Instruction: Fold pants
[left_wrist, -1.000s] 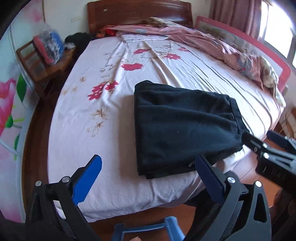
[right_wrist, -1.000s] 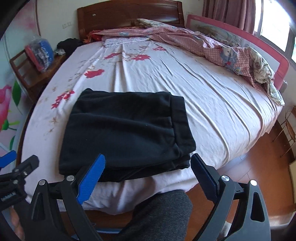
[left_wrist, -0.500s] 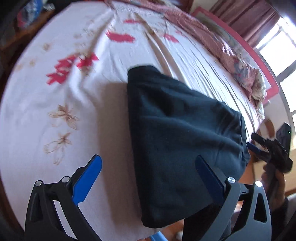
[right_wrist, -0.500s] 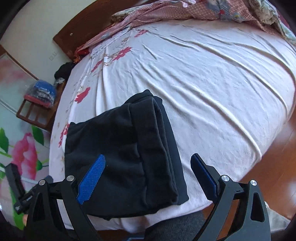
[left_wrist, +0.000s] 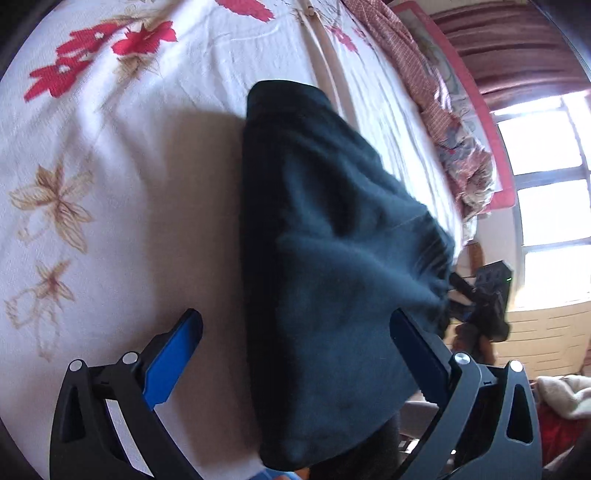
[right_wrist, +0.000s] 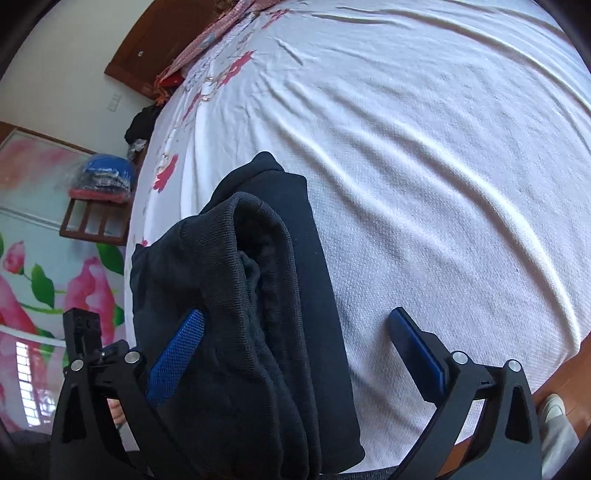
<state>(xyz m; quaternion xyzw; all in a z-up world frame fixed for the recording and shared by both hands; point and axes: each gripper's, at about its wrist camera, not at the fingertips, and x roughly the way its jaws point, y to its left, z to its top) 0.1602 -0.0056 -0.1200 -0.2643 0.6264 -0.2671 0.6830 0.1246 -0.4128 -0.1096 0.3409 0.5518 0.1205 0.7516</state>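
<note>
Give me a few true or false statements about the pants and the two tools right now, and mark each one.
1. The black pants lie on a flowered bed sheet. True.
2. The left tool is clamped shut on the pants. False: its jaws are wide apart, straddling the near edge.
3. The right tool is open around the folded side edge of the pants. True.
4. The pants are bright red. False: they are black.
5. The pants are spread out full length. False: they are folded into layers.
</note>
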